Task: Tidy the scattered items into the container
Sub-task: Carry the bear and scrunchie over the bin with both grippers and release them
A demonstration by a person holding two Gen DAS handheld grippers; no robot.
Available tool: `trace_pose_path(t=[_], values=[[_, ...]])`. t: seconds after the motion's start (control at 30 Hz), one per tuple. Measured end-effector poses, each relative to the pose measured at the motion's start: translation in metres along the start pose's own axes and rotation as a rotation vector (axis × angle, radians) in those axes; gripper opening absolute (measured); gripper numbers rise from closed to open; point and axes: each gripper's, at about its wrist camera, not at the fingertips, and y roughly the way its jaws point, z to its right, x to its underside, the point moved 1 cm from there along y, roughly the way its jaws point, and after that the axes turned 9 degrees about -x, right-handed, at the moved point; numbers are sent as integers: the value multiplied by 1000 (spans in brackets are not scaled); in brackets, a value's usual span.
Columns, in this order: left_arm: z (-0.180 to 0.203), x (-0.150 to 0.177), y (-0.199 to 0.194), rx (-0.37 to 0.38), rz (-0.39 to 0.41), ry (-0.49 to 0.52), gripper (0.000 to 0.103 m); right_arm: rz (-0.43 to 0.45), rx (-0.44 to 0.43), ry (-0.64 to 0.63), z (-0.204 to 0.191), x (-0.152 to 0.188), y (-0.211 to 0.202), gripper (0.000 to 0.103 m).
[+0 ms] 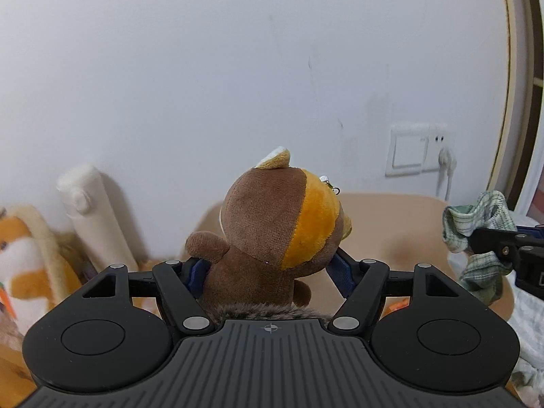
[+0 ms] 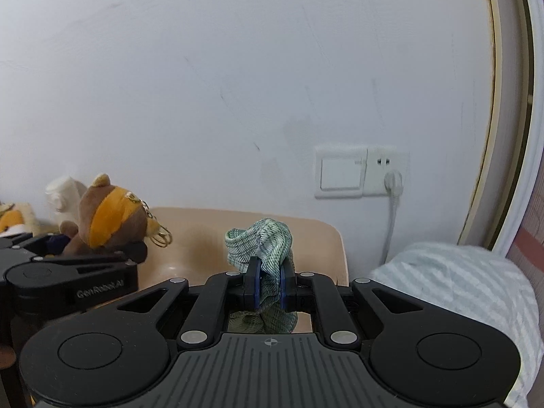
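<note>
The left gripper (image 1: 270,265) holds a brown bear (image 1: 272,224) with an orange band, fingers pressed on its body. The right gripper's (image 2: 270,284) narrow fingers pinch a crumpled green checked cloth (image 2: 261,241) above the beige bin (image 2: 326,238).

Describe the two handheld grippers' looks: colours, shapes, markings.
Left gripper and right gripper match: matte black linkage arms with silver pivot pins, two round black discs, a ribbed grey base bearing a crosshair mark, and blue finger pads. White "GenRobot.ai" lettering marks the left one's side.

Black plastic tongs (image 1: 268,265), ribbed grey top plate, silver pivot screws, blue finger pads (image 2: 255,284), crosshair marking; "GenRobot.ai" lettering on left unit.
</note>
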Motion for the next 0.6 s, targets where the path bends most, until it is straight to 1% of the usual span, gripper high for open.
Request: trace_pose_path(t=[0.1,0.2,0.27,0.4,0.5,0.6], values=[[6,6,14,25,-36,14,72,-20,6,8,4,3,12,10],[9,11,22,45,-72,5,72,-50,3,16,4,5,25,10],[10,12,25,44,-77,10,72,-67,-9,22,3,8,31,10],[8,13,25,46,-80,16,73,-80,1,14,-2,13,36,13],[11,14,25,44,-79,27,73,-103,-27,48,-1,15,38,13],[12,15,24,37,-72,43,77,-117,-6,34,-5,17,37,16]])
